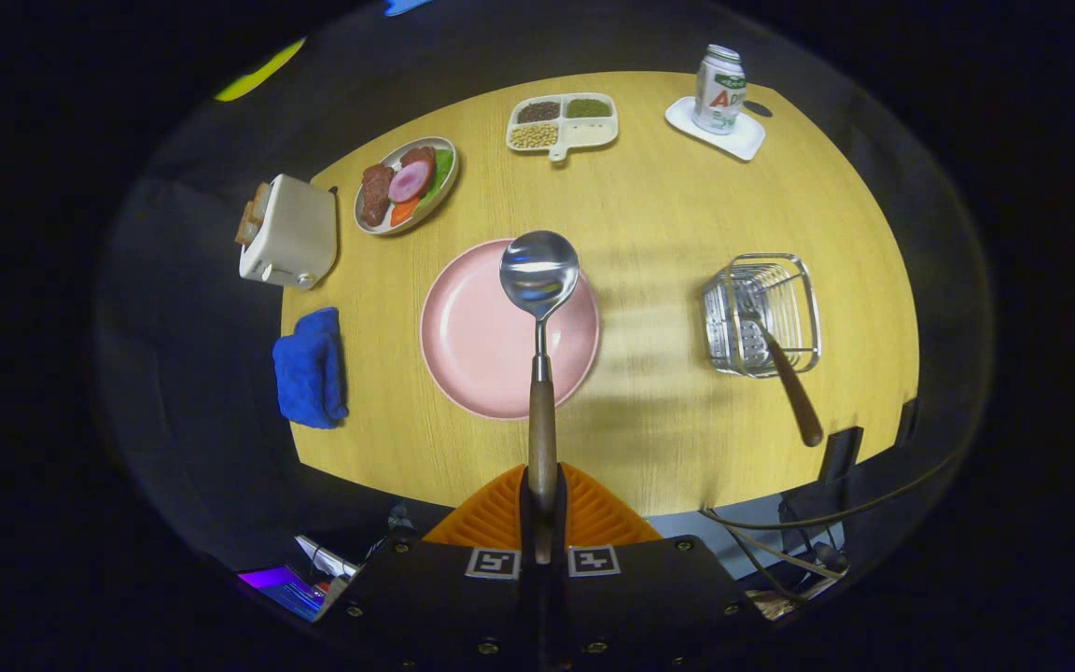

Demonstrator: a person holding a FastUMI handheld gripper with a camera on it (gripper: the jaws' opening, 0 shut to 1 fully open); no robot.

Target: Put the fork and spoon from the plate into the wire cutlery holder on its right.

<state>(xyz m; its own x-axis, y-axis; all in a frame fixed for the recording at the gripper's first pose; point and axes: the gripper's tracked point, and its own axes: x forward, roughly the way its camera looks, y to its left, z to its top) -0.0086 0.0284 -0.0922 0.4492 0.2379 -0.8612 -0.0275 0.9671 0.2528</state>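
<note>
My gripper (542,499) is shut on the brown wooden handle of the spoon (539,275), held high above the table. The spoon's steel bowl points away from the orange fingers (491,518) and hovers over the far edge of the pink plate (477,345), which lies bare below. To the plate's right stands the wire cutlery holder (763,313). The fork (785,373) rests in it, tines down inside the basket, its brown handle leaning out toward me.
On the round wooden table (668,215) sit a white toaster (287,233) and a blue cloth (311,369) at the left, a plate of food (405,184), a divided tray of grains (562,123) and a can on a white coaster (718,91) at the far side.
</note>
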